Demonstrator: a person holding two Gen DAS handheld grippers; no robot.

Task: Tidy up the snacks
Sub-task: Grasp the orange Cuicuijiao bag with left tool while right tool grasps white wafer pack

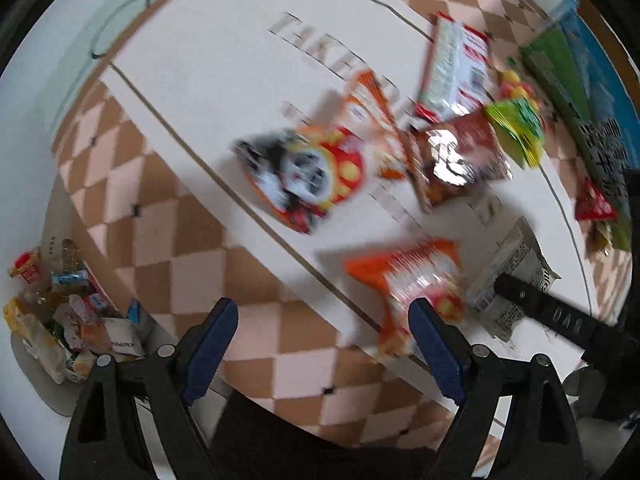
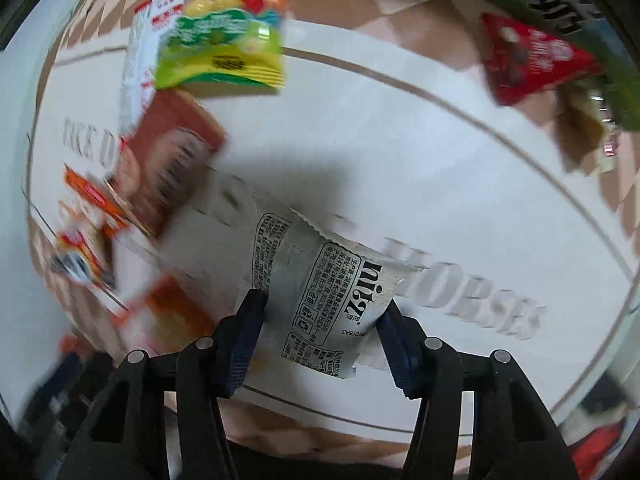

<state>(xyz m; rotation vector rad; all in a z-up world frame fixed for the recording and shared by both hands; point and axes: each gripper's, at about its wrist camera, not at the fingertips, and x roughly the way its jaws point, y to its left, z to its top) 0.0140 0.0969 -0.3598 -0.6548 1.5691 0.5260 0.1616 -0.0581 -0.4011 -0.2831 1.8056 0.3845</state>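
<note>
Several snack packets lie on a checkered cloth [image 1: 168, 224] with a white printed panel. My right gripper [image 2: 322, 310] is shut on a silver-white packet [image 2: 320, 288] with black print, holding it by its lower part; the packet also shows in the left wrist view [image 1: 514, 264] with the right gripper's black finger on it. My left gripper [image 1: 324, 320] is open and empty above the cloth, next to an orange packet [image 1: 404, 280]. A red packet with a cartoon face [image 1: 308, 176], a brown packet [image 1: 460, 152], a green candy bag [image 1: 516, 128] and a red-and-white packet [image 1: 456, 68] lie beyond.
A grey tray [image 1: 60, 400] piled with small snacks sits at the left, off the cloth. A red triangular packet [image 2: 532, 60] lies at the far right near a green and blue box [image 1: 576, 64]. The picture is motion-blurred.
</note>
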